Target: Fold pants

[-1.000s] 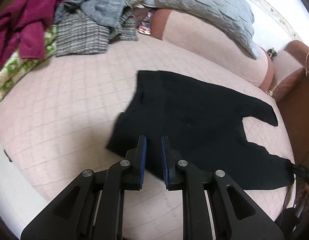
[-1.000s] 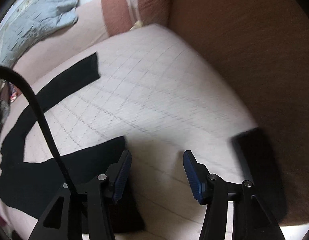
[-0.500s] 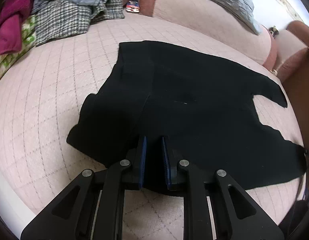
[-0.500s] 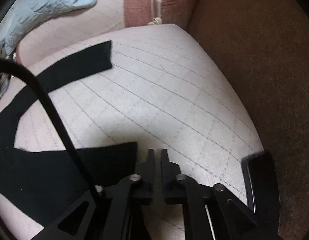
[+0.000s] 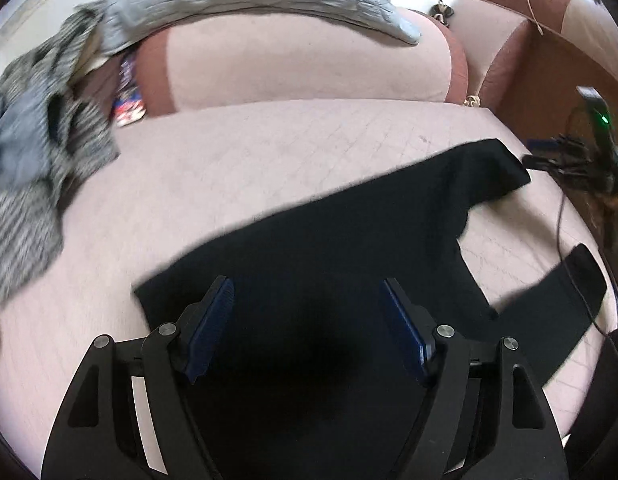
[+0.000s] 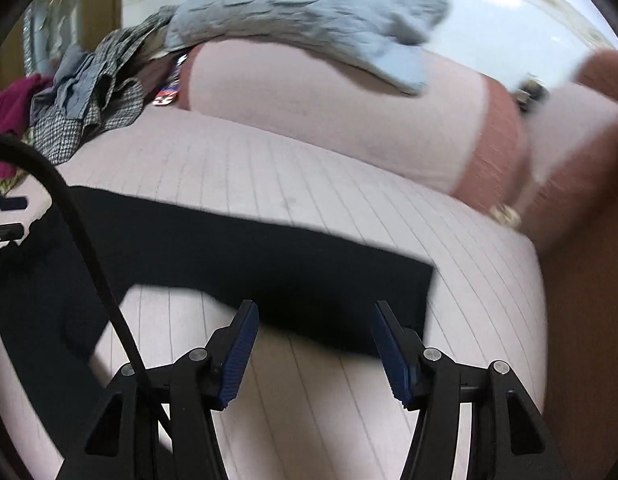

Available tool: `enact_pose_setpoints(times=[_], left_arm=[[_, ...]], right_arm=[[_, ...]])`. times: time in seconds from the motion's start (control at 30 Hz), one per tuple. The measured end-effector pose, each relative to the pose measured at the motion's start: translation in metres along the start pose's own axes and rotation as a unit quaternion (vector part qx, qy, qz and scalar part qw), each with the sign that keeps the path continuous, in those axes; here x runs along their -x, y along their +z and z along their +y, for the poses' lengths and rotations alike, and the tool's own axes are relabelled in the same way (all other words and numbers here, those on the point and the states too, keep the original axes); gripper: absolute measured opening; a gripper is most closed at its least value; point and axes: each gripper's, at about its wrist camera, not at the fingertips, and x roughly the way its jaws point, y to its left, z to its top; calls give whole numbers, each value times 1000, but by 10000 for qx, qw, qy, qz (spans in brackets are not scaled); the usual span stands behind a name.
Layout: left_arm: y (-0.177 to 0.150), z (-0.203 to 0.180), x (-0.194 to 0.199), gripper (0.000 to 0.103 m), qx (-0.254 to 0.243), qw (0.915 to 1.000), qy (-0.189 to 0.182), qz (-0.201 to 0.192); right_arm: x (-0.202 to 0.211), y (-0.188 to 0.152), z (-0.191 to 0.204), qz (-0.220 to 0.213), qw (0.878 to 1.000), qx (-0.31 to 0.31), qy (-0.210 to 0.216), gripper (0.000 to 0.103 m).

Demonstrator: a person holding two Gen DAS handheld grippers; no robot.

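Observation:
Black pants (image 5: 349, 248) lie spread flat on a pink quilted sofa seat (image 5: 269, 152). In the left wrist view my left gripper (image 5: 307, 308) is open and empty, low over the waist part, with the two legs running off to the right. In the right wrist view the pants (image 6: 269, 256) show one leg lying across the seat, its cuff end just beyond my right gripper (image 6: 313, 332), which is open and empty. The other leg lies at the left, partly behind a black cable (image 6: 89, 248).
A pile of clothes (image 5: 37, 152) lies at the left end of the seat. A grey quilted cushion (image 5: 249, 0) rests on the pink backrest (image 5: 309, 68). A brown armrest (image 5: 549, 72) and a small device with a green light (image 5: 603, 124) are at the right.
Both grippers were shut half a second ago and are open now. Both have swung to face the backrest, and the pants now lie spread with one leg across the seat.

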Motion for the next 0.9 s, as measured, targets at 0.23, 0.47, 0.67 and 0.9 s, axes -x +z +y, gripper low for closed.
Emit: enact_pose_setpoints(times=[0.23,0.47,0.67,0.9], left_arm=[[37,6,-57,75,-672,9964,11,508],[45,2,-99,75,-1268,9873,-39,955],[52,-9,-120,78,-1725,9797,-33,1016],[48,-26,-119,27,-1902,9791,-124,704]], right_arm=[[-60,52,16,209,9960,844,207,58],[-104,56,36,809,9760,1921,621,63],[-123,61,39,932,9731,2048,489,63],[-109,50,75,771,9604,2676,102,4]])
